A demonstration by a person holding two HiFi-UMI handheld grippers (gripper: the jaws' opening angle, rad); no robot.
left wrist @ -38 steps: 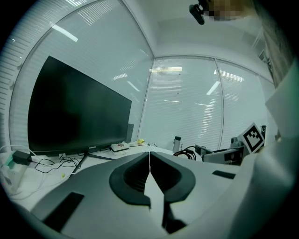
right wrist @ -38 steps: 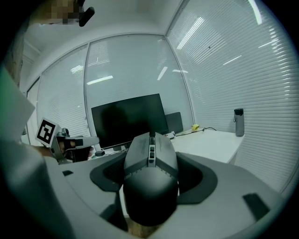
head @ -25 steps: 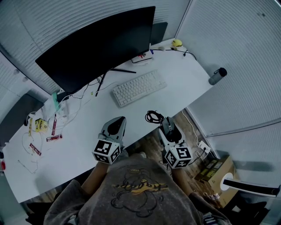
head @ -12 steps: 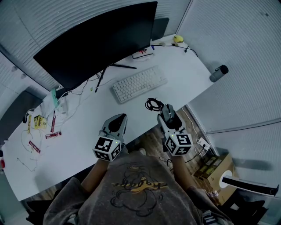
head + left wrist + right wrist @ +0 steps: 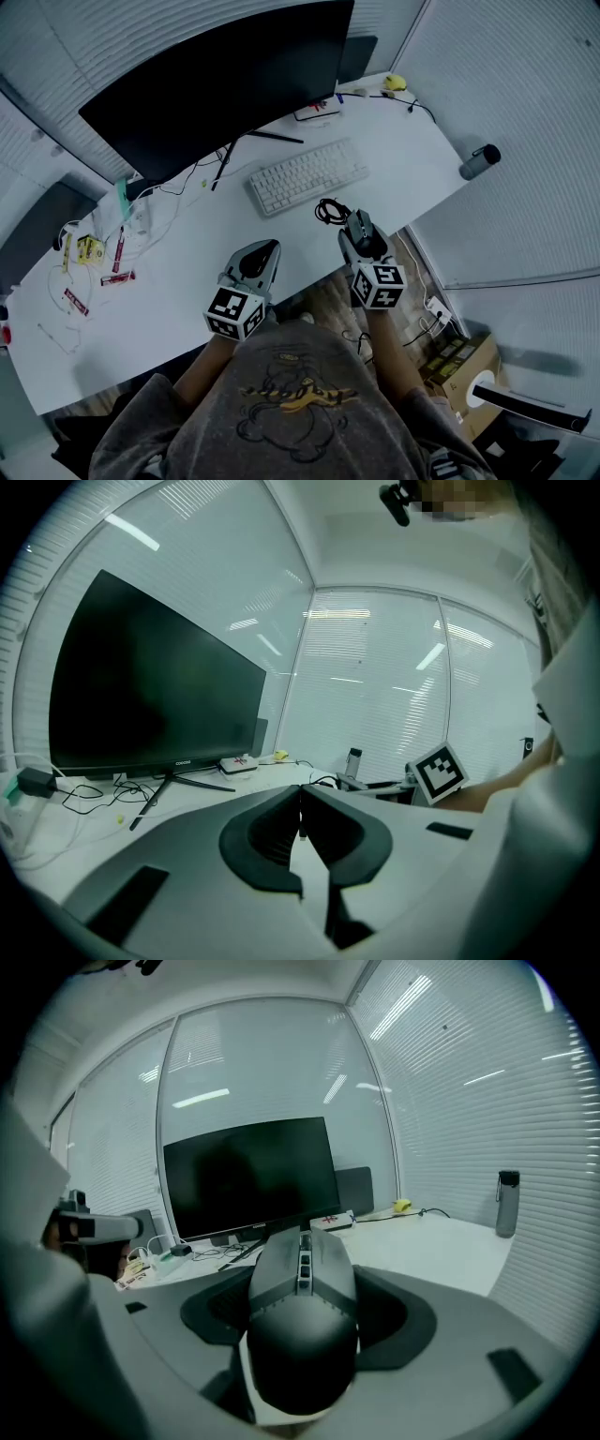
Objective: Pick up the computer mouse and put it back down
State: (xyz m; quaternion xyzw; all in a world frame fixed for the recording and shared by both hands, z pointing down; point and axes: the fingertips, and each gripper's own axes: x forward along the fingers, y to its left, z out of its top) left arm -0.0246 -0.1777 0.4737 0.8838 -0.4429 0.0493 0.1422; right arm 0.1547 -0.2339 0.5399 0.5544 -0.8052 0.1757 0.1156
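Head view: desk [image 5: 178, 281] runs from 8 to 1 o'clock. The monitor [image 5: 216, 84] is at 11 and the keyboard [image 5: 307, 175] sits in front of it near centre. The right gripper [image 5: 356, 221] is at the desk's near edge, right of centre, pinching the mouse [image 5: 362, 236]. The mouse's nose points to 11 o'clock and a cable coil [image 5: 328, 211] lies just beyond it. Can't tell whether the mouse touches the desk. The left gripper [image 5: 266, 247] is at 7 o'clock from the keyboard, over the desk and well apart from the mouse, nose toward 1 o'clock. A bottle [image 5: 480, 161] is off the desk's right corner at 2 o'clock, and a yellow thing [image 5: 395, 82] sits at the far corner, 1 o'clock. Small clutter and wires are at 9 o'clock.

Left gripper view: jaws pressed together, tips meeting at centre, nothing between them. The monitor fills 9–10 o'clock. The right gripper's marker cube shows at 3 o'clock.

Right gripper view: jaws spread wide, with the mouse lodged between them — pads on its two sides. Its rounded back is at 6 o'clock and its wheel end points up toward the monitor at 12. The bottle is at 3 o'clock, the yellow thing at 2.
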